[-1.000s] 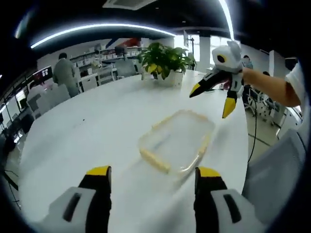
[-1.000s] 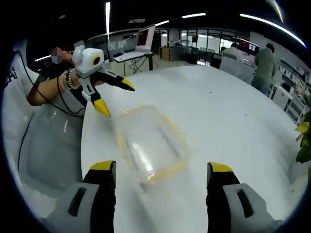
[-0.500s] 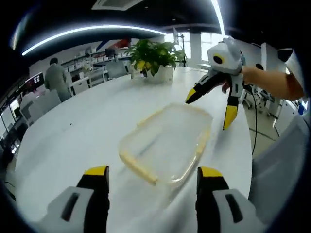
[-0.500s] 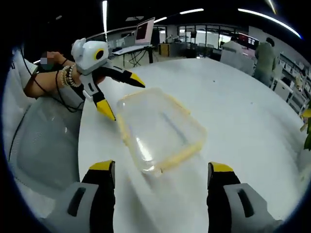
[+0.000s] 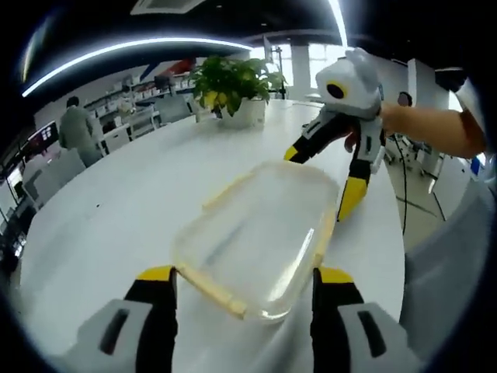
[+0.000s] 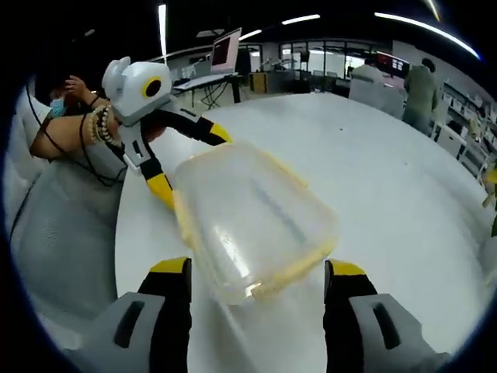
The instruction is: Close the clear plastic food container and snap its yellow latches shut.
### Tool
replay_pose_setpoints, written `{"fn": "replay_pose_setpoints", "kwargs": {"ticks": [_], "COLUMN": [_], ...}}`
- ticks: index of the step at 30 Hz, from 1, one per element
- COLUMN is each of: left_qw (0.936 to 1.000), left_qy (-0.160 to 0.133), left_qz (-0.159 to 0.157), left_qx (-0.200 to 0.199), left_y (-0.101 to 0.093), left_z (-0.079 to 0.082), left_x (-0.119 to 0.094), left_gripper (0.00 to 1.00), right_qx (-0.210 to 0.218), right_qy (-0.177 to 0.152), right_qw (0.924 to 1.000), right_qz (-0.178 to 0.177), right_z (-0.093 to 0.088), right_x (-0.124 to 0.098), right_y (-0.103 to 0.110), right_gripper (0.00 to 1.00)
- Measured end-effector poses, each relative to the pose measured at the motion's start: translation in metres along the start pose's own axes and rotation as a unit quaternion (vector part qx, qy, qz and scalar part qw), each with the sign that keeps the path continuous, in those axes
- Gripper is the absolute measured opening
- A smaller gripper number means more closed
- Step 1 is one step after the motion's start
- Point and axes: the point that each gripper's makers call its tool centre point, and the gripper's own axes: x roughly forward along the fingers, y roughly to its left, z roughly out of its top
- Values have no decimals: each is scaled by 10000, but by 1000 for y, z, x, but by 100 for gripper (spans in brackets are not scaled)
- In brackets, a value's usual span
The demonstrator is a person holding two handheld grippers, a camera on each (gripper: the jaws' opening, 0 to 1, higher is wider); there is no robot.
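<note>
On the white round table (image 5: 109, 194) sits the clear plastic food container (image 5: 256, 237), lid on top, its yellow latches (image 5: 208, 284) running along the rim, and both grippers are at it from opposite ends. From the left gripper view, the left gripper (image 5: 242, 281) has its jaws spread wide with nothing between them, the near end of the box right between the yellow tips; the right gripper (image 5: 330, 183), likewise spread and empty, straddles the far corner. Same story in the right gripper view: right gripper (image 6: 256, 273) parted around its own near end, left gripper (image 6: 186, 167) bracketing the corner opposite. Whether any latch is already snapped, the blur won't say. The danger, as I read it: the box is light and the tabletop slick, so a push on one latch without the other gripper bracing could skate it toward the table edge. A lid sitting slightly askew could also let a latch fold down without catching.
</note>
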Motion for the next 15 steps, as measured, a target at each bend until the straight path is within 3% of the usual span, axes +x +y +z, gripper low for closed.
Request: {"fn": "replay_pose_setpoints", "kwargs": {"ticks": [4,15], "left_qw": [10000,10000], "left_qy": [-47,56], "left_qz": [3,-30], "left_qx": [15,-61], "left_y": [2,12], "left_z": [-2,-8], "left_x": [1,-6], "left_gripper": [65,64], "right_qx": [-123,-57], "right_qy": [99,123], "right_qw": [9997,9999], "right_qz": [-175,-69], "right_z": [-1,7], "right_x": [5,15], "right_y": [-5,-1], "right_gripper": [66,66]}}
